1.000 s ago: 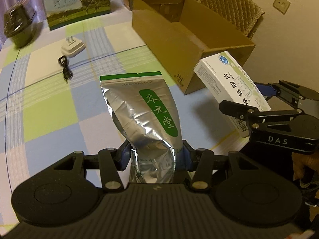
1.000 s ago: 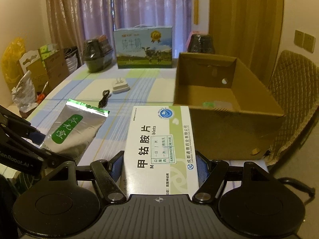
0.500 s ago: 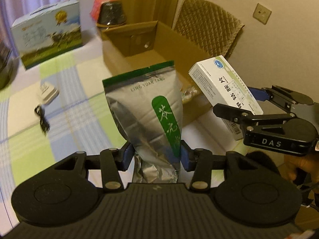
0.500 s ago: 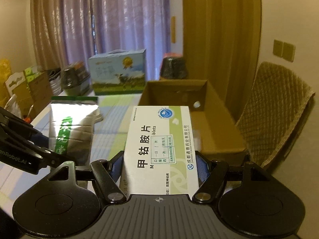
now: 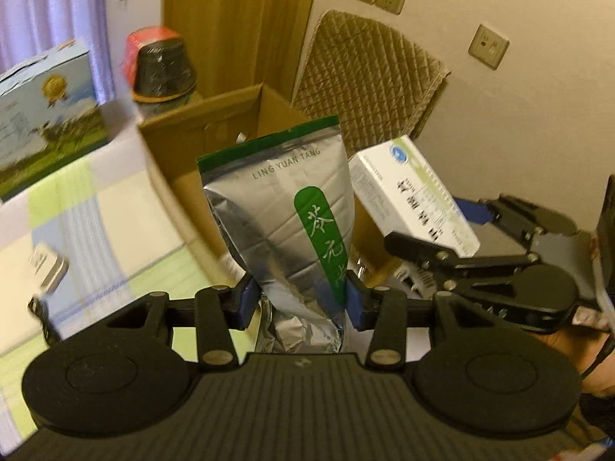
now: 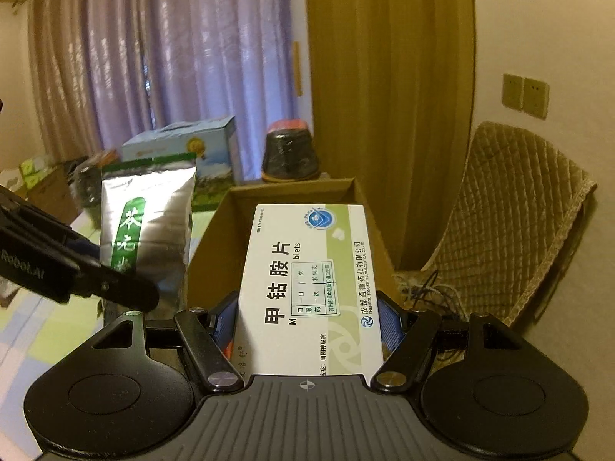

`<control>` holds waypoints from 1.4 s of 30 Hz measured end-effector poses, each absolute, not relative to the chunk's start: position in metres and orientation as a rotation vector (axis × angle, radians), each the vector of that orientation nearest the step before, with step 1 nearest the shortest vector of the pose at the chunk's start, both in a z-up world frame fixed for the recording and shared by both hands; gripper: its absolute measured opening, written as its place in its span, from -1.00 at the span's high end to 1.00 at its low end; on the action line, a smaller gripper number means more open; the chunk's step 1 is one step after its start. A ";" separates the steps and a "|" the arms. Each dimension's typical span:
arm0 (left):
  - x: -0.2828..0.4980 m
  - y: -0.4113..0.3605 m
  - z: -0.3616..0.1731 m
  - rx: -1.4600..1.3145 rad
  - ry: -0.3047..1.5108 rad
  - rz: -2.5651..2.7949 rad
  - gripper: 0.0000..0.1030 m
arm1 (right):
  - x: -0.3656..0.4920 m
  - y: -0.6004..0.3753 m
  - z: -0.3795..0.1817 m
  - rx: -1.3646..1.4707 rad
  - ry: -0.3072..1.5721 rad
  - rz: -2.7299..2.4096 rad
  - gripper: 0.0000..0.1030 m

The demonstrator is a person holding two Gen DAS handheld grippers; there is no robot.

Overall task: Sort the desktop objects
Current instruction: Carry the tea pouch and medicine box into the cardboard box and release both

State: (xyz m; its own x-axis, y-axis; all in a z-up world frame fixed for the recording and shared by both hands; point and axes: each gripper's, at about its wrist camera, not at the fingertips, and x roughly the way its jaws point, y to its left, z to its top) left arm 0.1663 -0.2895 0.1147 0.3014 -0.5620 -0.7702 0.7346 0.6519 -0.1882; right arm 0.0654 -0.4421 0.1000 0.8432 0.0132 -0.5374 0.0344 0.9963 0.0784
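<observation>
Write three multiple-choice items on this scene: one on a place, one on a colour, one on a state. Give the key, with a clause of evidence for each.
1. Where is the white medicine box?
A. lying flat on the tablecloth
B. held in the right gripper, lifted in front of the cardboard box
C. on the quilted chair

2. What colour is the label strip on the silver foil pouch?
A. red
B. blue
C. green

3. What is the state of the left gripper?
A. shut on the silver foil pouch
B. open, holding nothing
C. shut on the white charger

Key:
1 B: the right wrist view shows the blue pads pressed on both sides of the medicine box, with the open carton behind it.
2 C: a green strip with white characters runs down the pouch.
3 A: the left wrist view shows both pads pinching the pouch's lower part.
</observation>
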 end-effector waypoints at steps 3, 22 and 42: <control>0.185 -0.307 0.120 0.186 0.941 -0.896 0.22 | 0.082 -0.452 0.104 0.102 0.569 -0.013 -0.33; 0.290 -0.321 0.071 0.005 1.010 -0.742 0.28 | 0.170 -0.478 0.069 0.115 0.626 -0.023 -0.33; 0.245 -0.264 0.081 0.029 0.893 -0.697 -0.17 | 0.187 -0.475 0.066 0.177 0.613 -0.041 -0.44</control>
State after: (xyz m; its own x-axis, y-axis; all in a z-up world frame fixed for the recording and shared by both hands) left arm 0.2453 -0.2640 0.0810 0.4237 -0.5455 -0.7231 0.5689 0.7815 -0.2562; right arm 0.1874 -0.4754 0.0664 0.8174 0.0143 -0.5759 0.0907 0.9840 0.1531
